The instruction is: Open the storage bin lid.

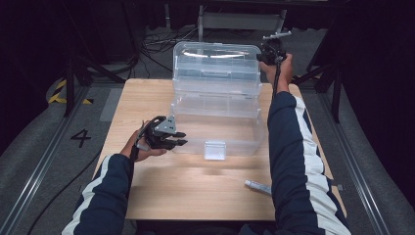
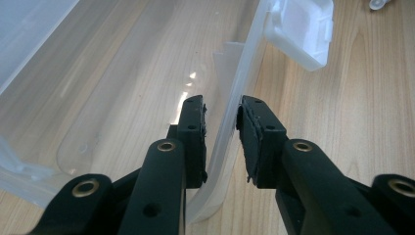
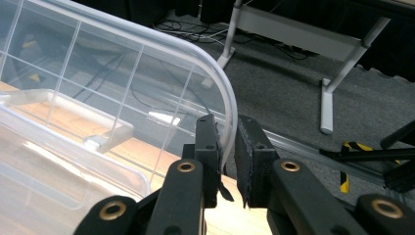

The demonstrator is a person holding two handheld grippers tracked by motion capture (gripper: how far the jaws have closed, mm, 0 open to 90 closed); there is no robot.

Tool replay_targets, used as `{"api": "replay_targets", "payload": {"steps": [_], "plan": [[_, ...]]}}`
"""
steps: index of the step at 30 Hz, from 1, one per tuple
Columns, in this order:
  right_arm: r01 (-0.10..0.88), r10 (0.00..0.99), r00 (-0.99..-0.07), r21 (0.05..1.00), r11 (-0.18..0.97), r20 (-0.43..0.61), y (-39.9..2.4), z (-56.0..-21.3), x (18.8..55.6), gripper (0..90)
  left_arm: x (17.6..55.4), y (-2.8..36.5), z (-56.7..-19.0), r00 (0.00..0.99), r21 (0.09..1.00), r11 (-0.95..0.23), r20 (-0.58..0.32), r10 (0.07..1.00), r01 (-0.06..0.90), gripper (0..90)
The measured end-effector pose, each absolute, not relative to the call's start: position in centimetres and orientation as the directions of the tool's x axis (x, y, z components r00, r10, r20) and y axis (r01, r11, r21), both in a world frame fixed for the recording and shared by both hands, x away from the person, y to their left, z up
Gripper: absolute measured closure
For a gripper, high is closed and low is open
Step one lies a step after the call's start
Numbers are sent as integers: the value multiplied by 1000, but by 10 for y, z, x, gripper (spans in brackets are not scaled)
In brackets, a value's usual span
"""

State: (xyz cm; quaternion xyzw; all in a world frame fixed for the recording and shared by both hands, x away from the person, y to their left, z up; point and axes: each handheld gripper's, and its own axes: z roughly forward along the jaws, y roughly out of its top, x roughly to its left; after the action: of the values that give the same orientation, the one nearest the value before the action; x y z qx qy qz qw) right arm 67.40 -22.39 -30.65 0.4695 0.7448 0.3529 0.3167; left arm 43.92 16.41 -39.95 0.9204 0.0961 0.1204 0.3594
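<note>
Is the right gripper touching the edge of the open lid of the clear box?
Touching. In the right gripper view, the right gripper has the curved rim of the lid between its jaws, and both pads press on it.

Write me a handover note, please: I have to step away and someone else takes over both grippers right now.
Left gripper: jaws astride the near wall of the clear plastic storage box, close to its left corner; whether the pads press on it I cannot tell.
Right gripper: jaws on the rim of the box's clear hinged lid, at its far right corner.
Things: the box stands mid-table on the wooden table; its white latch hangs at the front; a small white tube lies near the front right.
Done: lid raised upright, box open and empty.
Left: probably put the tube in, then close and latch.
</note>
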Motion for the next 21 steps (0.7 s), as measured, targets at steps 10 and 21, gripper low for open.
{"api": "replay_targets", "payload": {"steps": [10,21], "plan": [[490,917,-372,808,327,-146,-229,-317,672,847,440,156,-405,947,646,-759,187,262,83,763],[485,907,-399,809,333,-134,-238,-317,663,808,442,157,-406,951,661,-745,166,262,90,761]]}}
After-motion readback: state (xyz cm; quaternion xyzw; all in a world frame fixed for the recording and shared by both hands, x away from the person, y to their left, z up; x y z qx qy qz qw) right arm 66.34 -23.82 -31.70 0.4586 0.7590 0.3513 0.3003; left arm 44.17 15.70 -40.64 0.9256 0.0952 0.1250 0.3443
